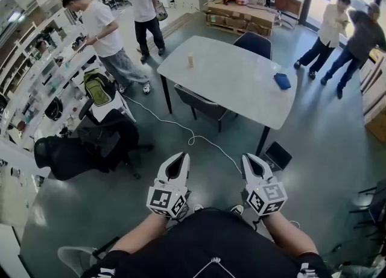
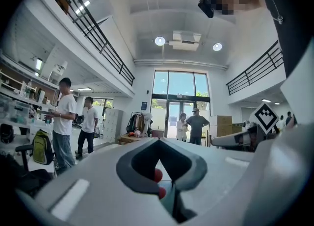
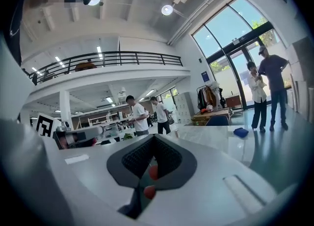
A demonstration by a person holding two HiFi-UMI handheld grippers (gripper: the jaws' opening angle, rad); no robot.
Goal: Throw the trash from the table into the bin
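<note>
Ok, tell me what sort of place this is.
Probably an open-plan lab or workshop office. It is a high hall with a railed mezzanine, long shelves crowded with gear along one wall, a white table on the open floor, and tall glass entrance doors.

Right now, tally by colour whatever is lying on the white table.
Tan item: 1
Blue item: 1
Total: 2
</note>
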